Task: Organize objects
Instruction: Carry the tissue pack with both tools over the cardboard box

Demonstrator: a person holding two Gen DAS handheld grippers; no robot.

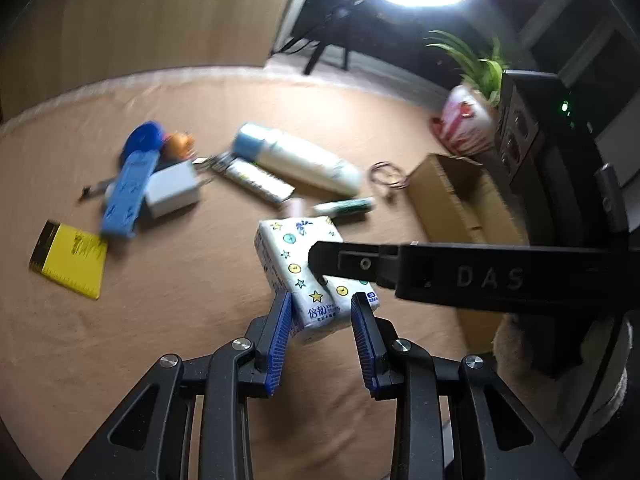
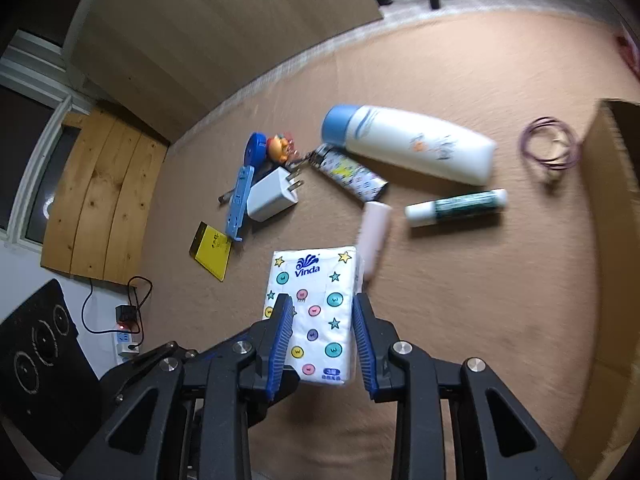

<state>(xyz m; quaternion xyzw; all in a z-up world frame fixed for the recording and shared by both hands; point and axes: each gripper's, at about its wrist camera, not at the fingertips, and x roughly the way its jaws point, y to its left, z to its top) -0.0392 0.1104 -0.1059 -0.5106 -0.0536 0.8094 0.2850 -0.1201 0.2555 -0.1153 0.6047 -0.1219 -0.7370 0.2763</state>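
A white Vinda tissue pack (image 2: 316,312) with stars and coloured dots sits between the blue pads of my right gripper (image 2: 322,320), which is shut on it. In the left wrist view the same pack (image 1: 308,268) lies between my left gripper's pads, with the right gripper's finger across it; my left gripper (image 1: 322,316) also grips its near end. A white bottle with a blue cap (image 2: 408,144), a glue stick (image 2: 456,208), a pink tube (image 2: 376,236), a patterned lighter (image 2: 352,174), a white charger (image 2: 272,196), a blue clip (image 2: 240,200) and a yellow pad (image 2: 212,250) lie on the tan cloth.
An open cardboard box (image 2: 612,240) stands at the right; it also shows in the left wrist view (image 1: 460,204). A coiled purple cable (image 2: 550,148) lies beside it. A blue tape roll (image 2: 256,148) and an orange toy (image 2: 280,146) sit at the back. A potted plant (image 1: 476,92) stands beyond the box.
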